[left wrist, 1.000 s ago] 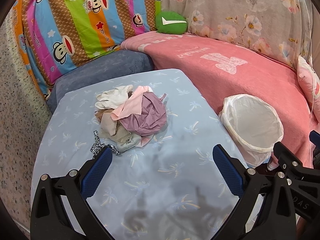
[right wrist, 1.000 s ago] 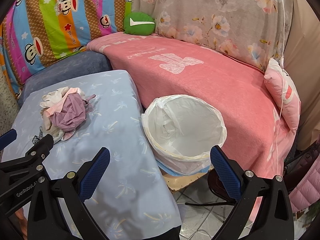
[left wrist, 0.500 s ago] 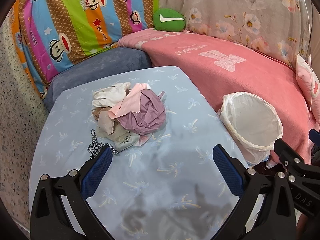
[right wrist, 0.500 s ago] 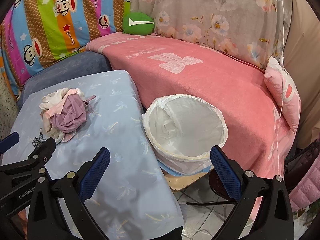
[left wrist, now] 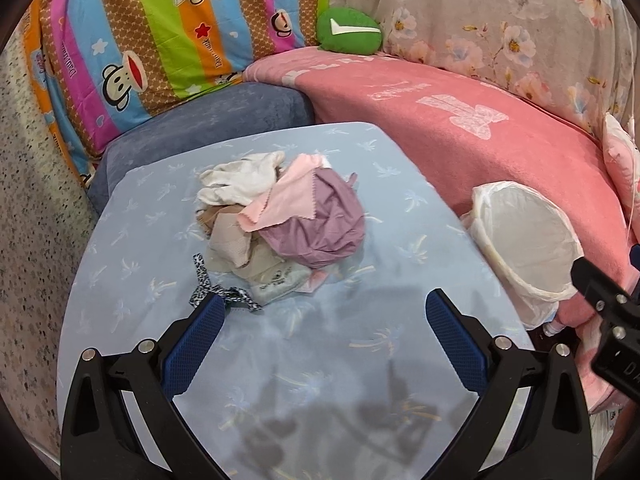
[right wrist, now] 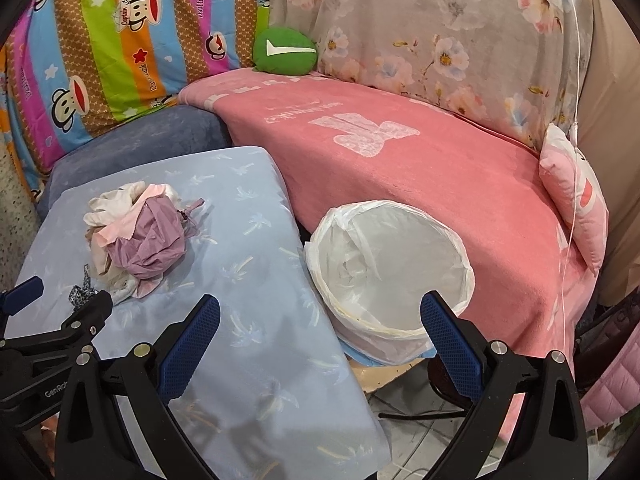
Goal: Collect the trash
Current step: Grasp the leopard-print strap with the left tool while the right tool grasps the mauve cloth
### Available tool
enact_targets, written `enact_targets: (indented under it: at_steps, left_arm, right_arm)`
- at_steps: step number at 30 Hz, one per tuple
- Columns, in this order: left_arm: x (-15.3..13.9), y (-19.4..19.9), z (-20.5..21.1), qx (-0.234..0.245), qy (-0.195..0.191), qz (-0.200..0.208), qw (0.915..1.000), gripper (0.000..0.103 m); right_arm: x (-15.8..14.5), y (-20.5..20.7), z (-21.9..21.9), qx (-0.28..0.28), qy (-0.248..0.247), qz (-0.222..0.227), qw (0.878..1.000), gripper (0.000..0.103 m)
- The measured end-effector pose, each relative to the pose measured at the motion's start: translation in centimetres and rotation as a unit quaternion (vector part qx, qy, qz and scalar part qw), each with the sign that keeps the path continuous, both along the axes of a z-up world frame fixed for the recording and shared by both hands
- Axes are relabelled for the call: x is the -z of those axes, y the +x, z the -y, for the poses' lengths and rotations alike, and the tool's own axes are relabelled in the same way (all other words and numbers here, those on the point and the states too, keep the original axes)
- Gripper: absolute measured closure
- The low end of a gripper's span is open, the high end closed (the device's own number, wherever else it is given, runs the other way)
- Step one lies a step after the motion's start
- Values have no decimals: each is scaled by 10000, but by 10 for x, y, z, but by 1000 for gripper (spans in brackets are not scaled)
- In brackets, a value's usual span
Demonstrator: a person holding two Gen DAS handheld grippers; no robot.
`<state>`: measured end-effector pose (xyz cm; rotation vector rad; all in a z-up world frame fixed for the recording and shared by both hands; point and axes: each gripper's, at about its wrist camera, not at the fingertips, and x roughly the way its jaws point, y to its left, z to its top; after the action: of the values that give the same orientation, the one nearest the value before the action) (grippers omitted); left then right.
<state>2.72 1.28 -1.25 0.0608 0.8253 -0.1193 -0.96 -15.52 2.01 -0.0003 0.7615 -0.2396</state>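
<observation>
Blue tablecloth (left wrist: pixel 304 352) bears a rag pile (left wrist: pixel 280 220) beside the bin (right wrist: pixel 392 276); both claws gape, empty.

One rag pile (left wrist: pixel 280 220), one lined bin (left wrist: pixel 524 244), two cushions (left wrist: pixel 348 36), two tongs (left wrist: pixel 320 322)

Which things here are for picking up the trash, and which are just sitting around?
For the job:
- pile of crumpled cloth scraps on the blue table
- white-lined bin beside the table
- left gripper and right gripper, both open and empty

Just lying about:
- green cushion
- pink blanket
- striped monkey cover
- pink pillow
</observation>
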Motion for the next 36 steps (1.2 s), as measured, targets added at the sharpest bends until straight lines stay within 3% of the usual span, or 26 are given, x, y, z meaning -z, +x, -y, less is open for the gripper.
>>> enact_targets:
  at_steps: [14,24,32,36]
  left_arm:
    - [51,47,-89,-658,4,-620,9959,7]
    - [78,66,-116,-702,-702,-995,9901,9]
    - [89,77,-120,-437,-1006,-1121,9876,47]
    - [90,77,-125,-352,-1160,-1155,9859,73]
  right_arm:
    - [43,71,-61,-529,589,-258,9965,6]
    - [67,111,-114,-935,674,-397,9925,6]
    - [83,134,-132,-1073,960,-586,9878,20]
    - [95,143,-138,-1154,988,-742,9856,38]
